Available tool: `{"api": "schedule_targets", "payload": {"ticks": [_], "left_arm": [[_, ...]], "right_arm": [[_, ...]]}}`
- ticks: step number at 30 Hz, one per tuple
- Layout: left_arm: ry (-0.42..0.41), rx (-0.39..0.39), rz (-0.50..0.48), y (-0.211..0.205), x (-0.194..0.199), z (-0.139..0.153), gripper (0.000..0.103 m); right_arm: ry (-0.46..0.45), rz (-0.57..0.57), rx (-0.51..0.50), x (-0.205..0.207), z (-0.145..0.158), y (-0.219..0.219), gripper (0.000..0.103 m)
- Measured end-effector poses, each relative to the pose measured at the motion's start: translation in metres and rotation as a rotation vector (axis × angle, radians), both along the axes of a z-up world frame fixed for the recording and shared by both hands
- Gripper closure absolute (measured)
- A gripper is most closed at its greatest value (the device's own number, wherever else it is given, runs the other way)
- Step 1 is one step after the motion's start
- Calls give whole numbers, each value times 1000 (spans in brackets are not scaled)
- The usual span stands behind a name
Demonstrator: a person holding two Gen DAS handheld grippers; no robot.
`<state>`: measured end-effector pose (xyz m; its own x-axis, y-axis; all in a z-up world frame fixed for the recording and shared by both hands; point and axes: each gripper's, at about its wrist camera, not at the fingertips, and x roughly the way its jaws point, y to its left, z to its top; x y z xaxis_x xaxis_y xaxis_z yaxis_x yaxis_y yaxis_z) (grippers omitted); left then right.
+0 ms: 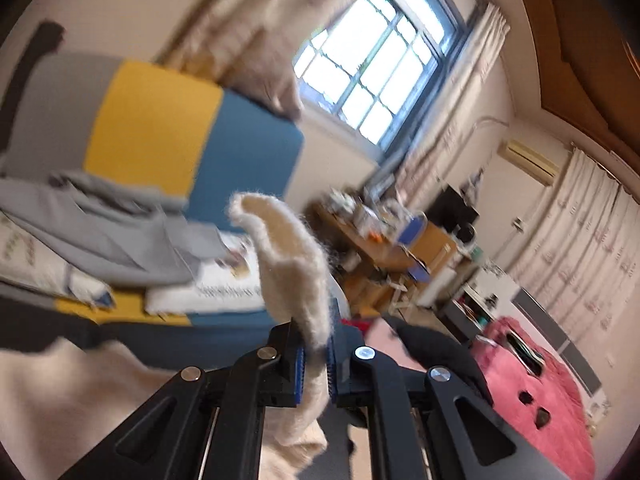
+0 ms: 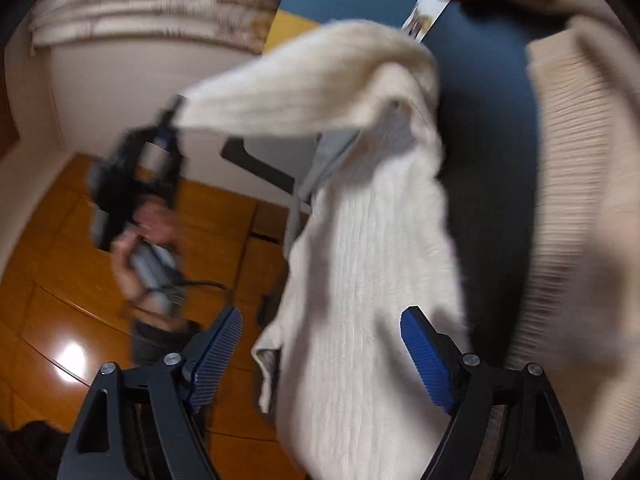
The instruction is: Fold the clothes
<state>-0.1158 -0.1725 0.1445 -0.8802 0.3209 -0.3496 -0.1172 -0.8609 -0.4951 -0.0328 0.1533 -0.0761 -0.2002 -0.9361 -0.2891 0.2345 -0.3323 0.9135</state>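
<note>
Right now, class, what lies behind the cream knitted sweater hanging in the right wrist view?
Behind the cream knitted sweater show a blue-and-yellow mattress, a grey garment and glossy wooden boards. Whatever sits directly behind its body is covered.

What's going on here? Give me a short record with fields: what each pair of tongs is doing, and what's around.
garment: cream knitted sweater, lifted and draped in the air
left tongs: shut on the sweater's edge
right tongs: open, pads apart, sweater hanging between them, not pinched
hand: holds the left tongs
surroundings: window, pink blanket
</note>
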Motion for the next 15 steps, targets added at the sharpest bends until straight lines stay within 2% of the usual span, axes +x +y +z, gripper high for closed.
{"api": "schedule_targets", "payload": {"ticks": [4,7,10,15], "left_arm": [[11,-10,76,-45,26,3,96],[-14,2,129,-82,53,-12,96],[-72,22,190,-118,78,-41,96],[-225,27,280,-162,104,-115,96]], "right_arm": [[64,25,40,-21,6,-47,19],[83,40,107,-35,3,-71,19],[95,49,187,-37,-5,-84,21],[159,59,273,-34,-8,-95,21]]}}
